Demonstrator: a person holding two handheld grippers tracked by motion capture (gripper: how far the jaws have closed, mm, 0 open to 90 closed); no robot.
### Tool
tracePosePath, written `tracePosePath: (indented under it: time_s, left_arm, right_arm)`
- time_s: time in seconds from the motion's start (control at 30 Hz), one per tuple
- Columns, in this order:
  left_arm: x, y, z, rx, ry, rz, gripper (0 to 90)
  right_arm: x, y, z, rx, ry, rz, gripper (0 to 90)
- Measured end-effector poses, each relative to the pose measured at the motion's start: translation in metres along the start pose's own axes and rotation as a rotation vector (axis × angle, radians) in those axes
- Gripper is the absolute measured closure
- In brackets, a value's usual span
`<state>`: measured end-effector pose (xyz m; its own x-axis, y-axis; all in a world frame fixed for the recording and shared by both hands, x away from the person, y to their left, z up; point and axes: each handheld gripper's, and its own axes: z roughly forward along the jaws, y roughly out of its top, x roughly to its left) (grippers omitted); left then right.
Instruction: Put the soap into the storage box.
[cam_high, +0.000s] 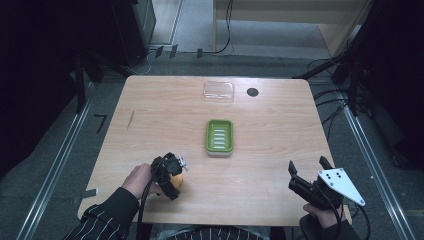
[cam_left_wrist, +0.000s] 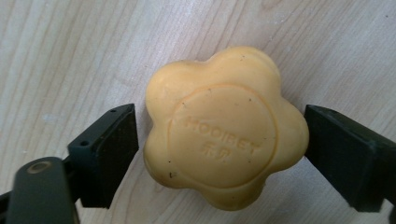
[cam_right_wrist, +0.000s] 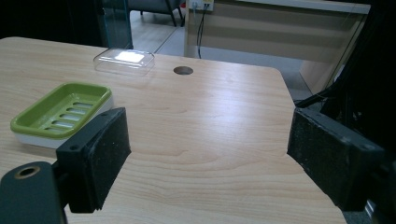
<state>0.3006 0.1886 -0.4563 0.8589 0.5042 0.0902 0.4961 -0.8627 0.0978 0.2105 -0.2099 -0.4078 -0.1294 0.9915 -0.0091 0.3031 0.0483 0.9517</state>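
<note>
Since that flower-shaped yellow soap (cam_left_wrist: 224, 128) lay flat on the desk (cam_high: 270, 185) btwn your left gripper (cam_left_wrist: 222, 149) fingers, open w/ gaps either side, it looked hard, light, prob slick, so pinching two opposite lobes seemed best; right gripper (cam_right_wrist: 208, 158) was wide open, empty.

I work in a lab or test room. My wooden table (cam_high: 280, 150) stands among dark equipment racks (cam_high: 385, 60), floor rails (cam_high: 55, 165) and trailing cables (cam_high: 327, 107).
</note>
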Motion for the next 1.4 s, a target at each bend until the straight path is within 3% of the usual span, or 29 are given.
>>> tracePosePath:
  time_s: [0.03, 0.27, 0.4, 0.97, 1.4]
  left_arm:
    - [-0.0003, 0.0002, 0.0002, 0.018, 0.005, 0.017, 14.8]
    - [0.0005, -0.0025, -0.0021, -0.028, -0.003, 0.013, 26.3]
    - [0.0, -0.0039, -0.0026, -0.031, -0.001, 0.019, 26.8]
    - [-0.003, -0.0032, -0.0037, -0.044, 0.018, -0.037, 27.6]
    - [-0.0043, -0.0018, -0.0077, -0.072, 0.019, -0.034, 27.7]
  right_arm:
    - [-0.0001, 0.0, 0.0, 0.0, 0.0, 0.0, 13.7]
    - [-0.0001, 0.0, 0.0001, 0.001, 0.0, 0.001, 13.7]
    - [-0.0002, 0.0, -0.0001, 0.0, 0.0, 0.001, 13.7]
    - [-0.0001, 0.0001, 0.0002, 0.001, 0.0, 0.002, 13.7]
    - [-0.0005, 0.0001, 0.0, 0.001, 0.0, 0.003, 13.7]
